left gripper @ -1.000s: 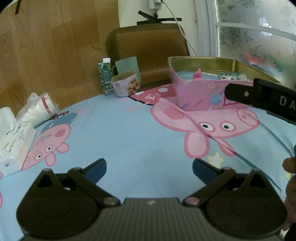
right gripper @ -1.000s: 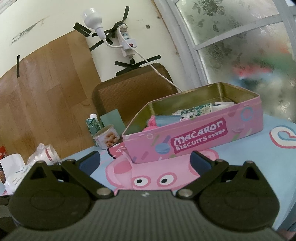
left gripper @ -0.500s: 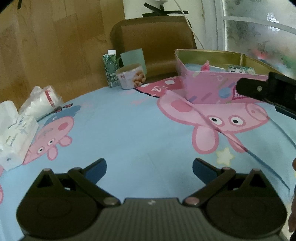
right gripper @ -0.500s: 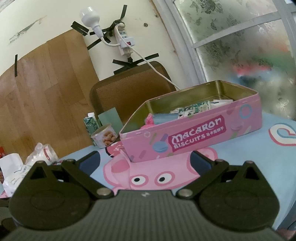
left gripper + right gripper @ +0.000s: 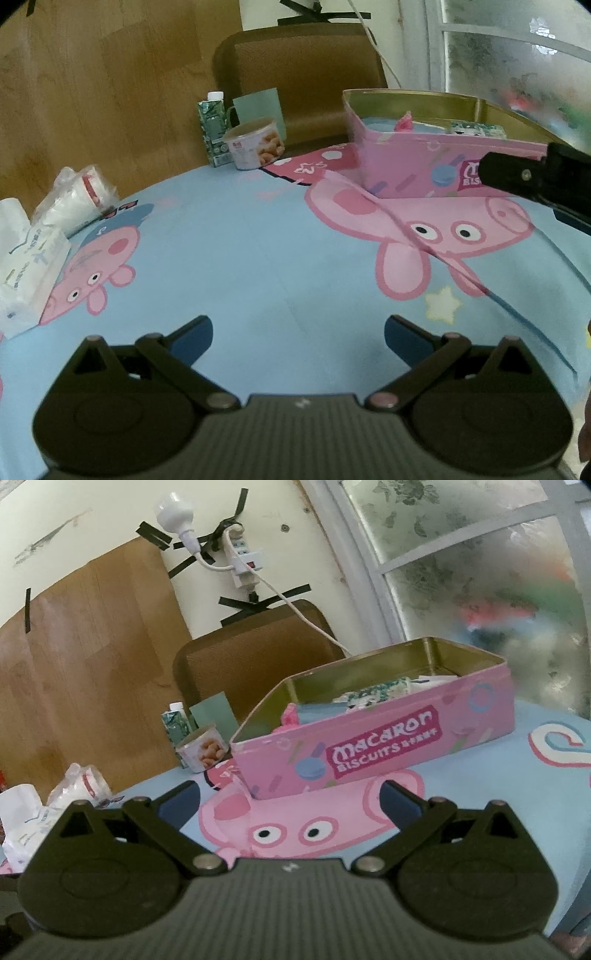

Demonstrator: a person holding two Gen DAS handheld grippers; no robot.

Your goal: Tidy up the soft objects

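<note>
A pink Macaron Biscuits tin stands open on the blue cartoon tablecloth; it also shows in the left wrist view. Inside lie a blue soft item, a pink piece and a green-patterned packet. My right gripper is open and empty, just in front of the tin. My left gripper is open and empty over bare tablecloth, left of the tin. Part of the right gripper's black body shows in the left wrist view.
At the table's left edge lie a white tissue pack and a crumpled plastic bag. At the back stand a green carton, a snack tub and a green mug. A brown chair stands behind the table.
My left gripper has drawn back and tilted slightly, so the table scene has shifted. The right gripper has dropped a little, closer to the tin. Both stay open.
</note>
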